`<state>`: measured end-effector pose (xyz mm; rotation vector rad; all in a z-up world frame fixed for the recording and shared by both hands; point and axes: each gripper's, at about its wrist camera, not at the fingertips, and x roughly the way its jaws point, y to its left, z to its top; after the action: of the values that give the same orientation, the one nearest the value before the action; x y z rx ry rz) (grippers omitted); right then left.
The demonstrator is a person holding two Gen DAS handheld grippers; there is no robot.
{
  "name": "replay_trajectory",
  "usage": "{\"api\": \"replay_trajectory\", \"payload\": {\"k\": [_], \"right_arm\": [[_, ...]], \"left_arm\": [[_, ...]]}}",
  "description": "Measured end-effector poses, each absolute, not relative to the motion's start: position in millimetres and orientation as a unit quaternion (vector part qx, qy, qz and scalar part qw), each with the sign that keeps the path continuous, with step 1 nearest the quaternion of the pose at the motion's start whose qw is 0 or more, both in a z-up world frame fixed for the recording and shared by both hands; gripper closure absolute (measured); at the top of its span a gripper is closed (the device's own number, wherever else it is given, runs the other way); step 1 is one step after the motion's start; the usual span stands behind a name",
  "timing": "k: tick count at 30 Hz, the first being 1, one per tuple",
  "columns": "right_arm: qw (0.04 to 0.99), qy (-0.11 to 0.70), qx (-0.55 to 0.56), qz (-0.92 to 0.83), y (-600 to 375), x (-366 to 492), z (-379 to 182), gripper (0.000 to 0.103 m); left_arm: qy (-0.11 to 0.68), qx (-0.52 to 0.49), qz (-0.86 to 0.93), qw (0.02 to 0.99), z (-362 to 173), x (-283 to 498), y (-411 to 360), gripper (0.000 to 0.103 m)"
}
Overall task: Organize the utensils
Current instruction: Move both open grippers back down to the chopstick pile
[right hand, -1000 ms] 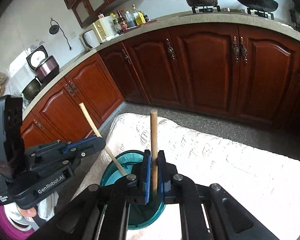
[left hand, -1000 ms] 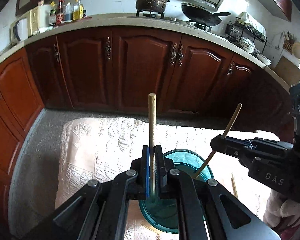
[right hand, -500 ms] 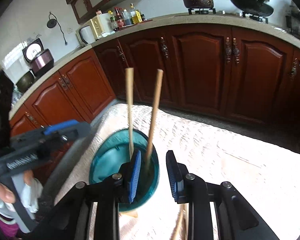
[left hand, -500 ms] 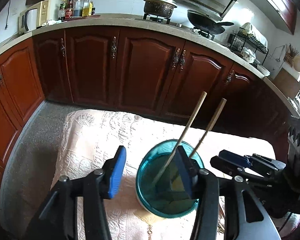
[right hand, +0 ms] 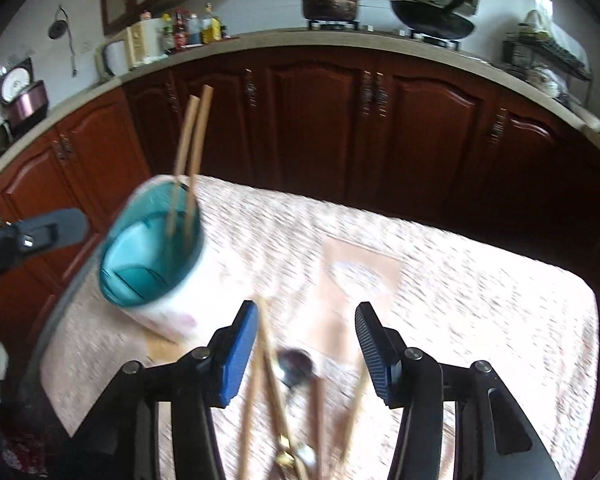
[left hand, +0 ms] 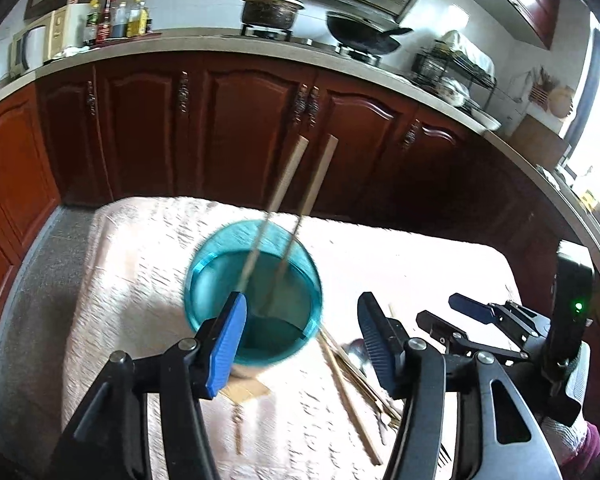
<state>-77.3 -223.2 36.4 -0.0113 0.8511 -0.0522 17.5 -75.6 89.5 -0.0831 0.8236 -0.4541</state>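
Note:
A teal-rimmed utensil holder stands on the cloth-covered table with two wooden chopsticks leaning in it. My left gripper is just in front of the holder, its jaws opening, nothing between them. My right gripper hovers to the right of the holder, jaws opening and empty, above a loose pile of chopsticks and a dark spoon lying on the cloth.
The table is covered by a pale patterned cloth. Dark red kitchen cabinets run behind it, with a counter carrying a pot, a wok, bottles and a dish rack. A flat tan card lies on the cloth.
Both grippers let go of their chopsticks, which now lean in the holder. Both jaws opened, and the grippers drew back and to the right; the right one is now over the loose pile.

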Motion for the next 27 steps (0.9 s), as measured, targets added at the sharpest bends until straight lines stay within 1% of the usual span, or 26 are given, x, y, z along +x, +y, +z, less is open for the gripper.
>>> {"api": "replay_trajectory", "payload": {"k": [12, 27], "right_arm": [[0.894, 0.441, 0.018, -0.083, -276.2, -119.3, 12.0, 0.046], [0.878, 0.469, 0.037, -0.081, -289.8, -121.1, -15.2, 0.046]], "left_arm": [[0.428, -0.013, -0.249, 0.869, 61.2, -17.0, -116.1, 0.044], [0.474, 0.003, -0.246, 0.845, 5.6, -24.2, -138.0, 0.044]]}}
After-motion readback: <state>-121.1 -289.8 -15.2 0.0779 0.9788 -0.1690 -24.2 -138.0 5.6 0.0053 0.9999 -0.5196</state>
